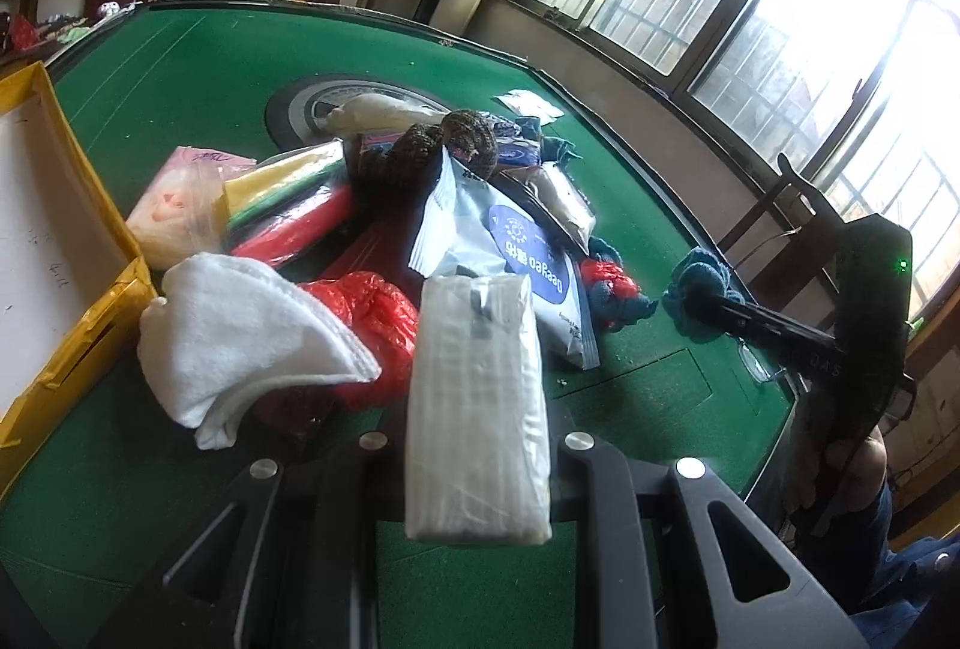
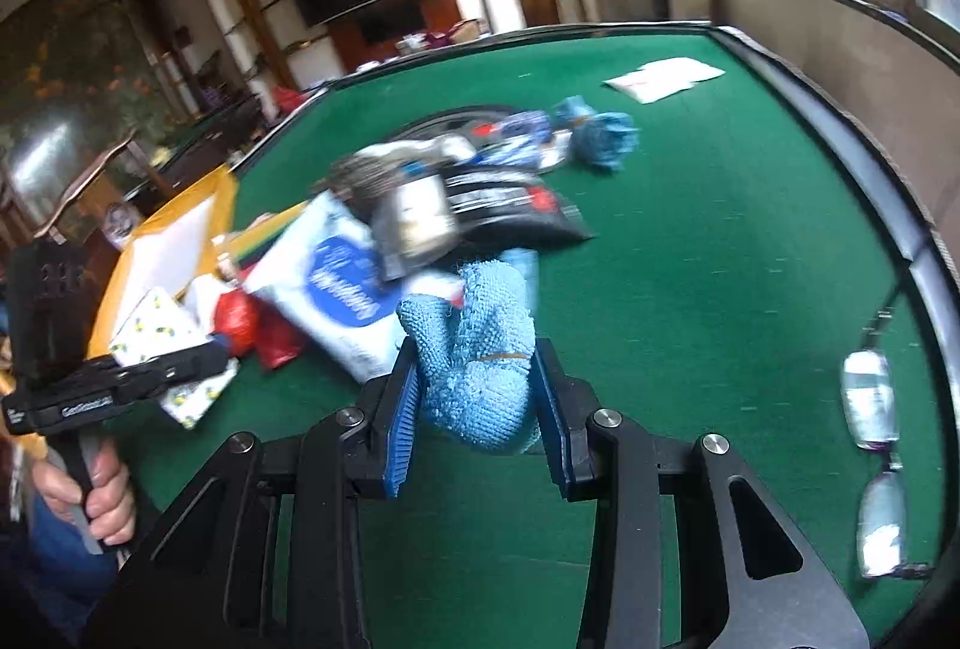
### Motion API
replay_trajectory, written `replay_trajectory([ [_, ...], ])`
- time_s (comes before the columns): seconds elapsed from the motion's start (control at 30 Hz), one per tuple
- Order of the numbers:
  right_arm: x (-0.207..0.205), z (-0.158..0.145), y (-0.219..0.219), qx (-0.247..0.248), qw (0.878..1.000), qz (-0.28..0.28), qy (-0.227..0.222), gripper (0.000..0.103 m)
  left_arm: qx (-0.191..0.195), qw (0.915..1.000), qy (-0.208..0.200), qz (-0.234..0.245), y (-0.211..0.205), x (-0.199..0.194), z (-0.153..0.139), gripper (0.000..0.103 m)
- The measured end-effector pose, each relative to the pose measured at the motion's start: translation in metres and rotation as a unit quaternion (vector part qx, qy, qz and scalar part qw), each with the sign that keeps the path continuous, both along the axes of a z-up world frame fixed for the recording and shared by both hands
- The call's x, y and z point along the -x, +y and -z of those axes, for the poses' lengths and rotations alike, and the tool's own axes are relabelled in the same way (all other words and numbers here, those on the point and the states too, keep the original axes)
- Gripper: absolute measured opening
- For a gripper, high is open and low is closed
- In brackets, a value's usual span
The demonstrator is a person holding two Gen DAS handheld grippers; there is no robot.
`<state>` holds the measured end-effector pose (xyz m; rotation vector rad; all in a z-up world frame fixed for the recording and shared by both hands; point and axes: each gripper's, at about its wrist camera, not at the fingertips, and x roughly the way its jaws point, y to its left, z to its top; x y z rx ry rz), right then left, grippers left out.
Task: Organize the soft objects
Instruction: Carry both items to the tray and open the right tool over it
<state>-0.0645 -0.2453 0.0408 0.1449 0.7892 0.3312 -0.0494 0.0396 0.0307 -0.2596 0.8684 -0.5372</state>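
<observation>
left fingers (image 1: 480, 445) clamp the tissue pack (image 1: 477, 409); right fingers (image 2: 477, 409) clamp the blue cloth (image 2: 480, 373)

White tissue pack (image 1: 478, 409) upright, pinched in left claw (image 1: 480, 460). Light blue knit cloth (image 2: 480, 358) bunched, rubber-banded, pinched in right claw (image 2: 474, 409). White towel (image 1: 240, 337), red plastic bag (image 1: 378, 319), blue-white pouch (image 1: 522, 253) heaped on green surface (image 1: 180, 60).

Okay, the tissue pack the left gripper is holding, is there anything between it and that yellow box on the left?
Partly. The folded white towel lies by the yellow box, between its near corner and the tissue pack in the left gripper. Lifted above the towel, nothing visible blocks it.
</observation>
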Motion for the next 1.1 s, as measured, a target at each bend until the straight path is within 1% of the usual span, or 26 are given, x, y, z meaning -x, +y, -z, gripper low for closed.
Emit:
replay_trajectory([
  [0.1,0.001,0.001,0.020,-0.001,1.000,-0.028,0.004,0.035,-0.006,0.9999,0.002,-0.010,0.006,0.004,0.000,0.022],
  [0.2,-0.003,-0.001,0.041,-0.004,0.998,-0.057,0.008,0.035,-0.015,0.9995,-0.006,-0.028,0.016,0.009,-0.008,0.022],
  [0.4,-0.003,-0.018,0.089,0.001,0.993,-0.120,0.001,0.035,-0.007,0.9961,-0.028,-0.083,0.060,0.018,-0.034,0.022],
  [0.53,-0.011,-0.033,0.129,-0.011,0.985,-0.170,0.009,0.035,-0.012,0.9888,-0.045,-0.142,0.106,0.026,-0.055,0.022],
  [0.6,-0.018,-0.039,0.149,-0.015,0.981,-0.190,0.018,0.035,-0.017,0.9842,-0.044,-0.170,0.130,0.026,-0.062,0.022],
  [0.67,-0.027,-0.047,0.170,-0.022,0.977,-0.211,0.024,0.035,-0.024,0.9800,-0.038,-0.194,0.152,0.021,-0.067,0.022],
  [0.7,-0.033,-0.051,0.186,-0.023,0.974,-0.223,0.028,0.035,-0.034,0.9763,-0.031,-0.211,0.165,0.017,-0.069,0.022],
  [0.8,-0.053,-0.060,0.229,-0.013,0.970,-0.243,0.025,0.035,-0.050,0.9679,-0.022,-0.245,0.191,0.000,-0.074,0.022],
  [0.83,-0.063,-0.062,0.248,-0.008,0.968,-0.250,0.030,0.035,-0.052,0.9652,-0.009,-0.256,0.204,-0.010,-0.074,0.023],
  [0.9,-0.080,-0.064,0.271,-0.012,0.965,-0.259,0.042,0.035,-0.050,0.9659,0.002,-0.254,0.217,-0.023,-0.073,0.023],
  [0.93,-0.093,-0.065,0.289,-0.008,0.964,-0.261,0.040,0.035,-0.055,0.9629,0.012,-0.264,0.227,-0.035,-0.071,0.023],
  [0.97,-0.104,-0.065,0.305,0.000,0.965,-0.261,0.040,0.035,-0.059,0.9620,0.022,-0.266,0.232,-0.043,-0.069,0.023],
  [1.0,-0.113,-0.063,0.317,0.004,0.965,-0.259,0.042,0.035,-0.056,0.9639,0.035,-0.258,0.237,-0.056,-0.065,0.023],
  [1.03,-0.128,-0.059,0.332,0.004,0.966,-0.256,0.044,0.035,-0.055,0.9629,0.044,-0.261,0.243,-0.067,-0.061,0.023],
  [1.1,-0.154,-0.050,0.357,0.003,0.966,-0.254,0.047,0.036,-0.063,0.9580,0.064,-0.272,0.251,-0.083,-0.051,0.023],
])
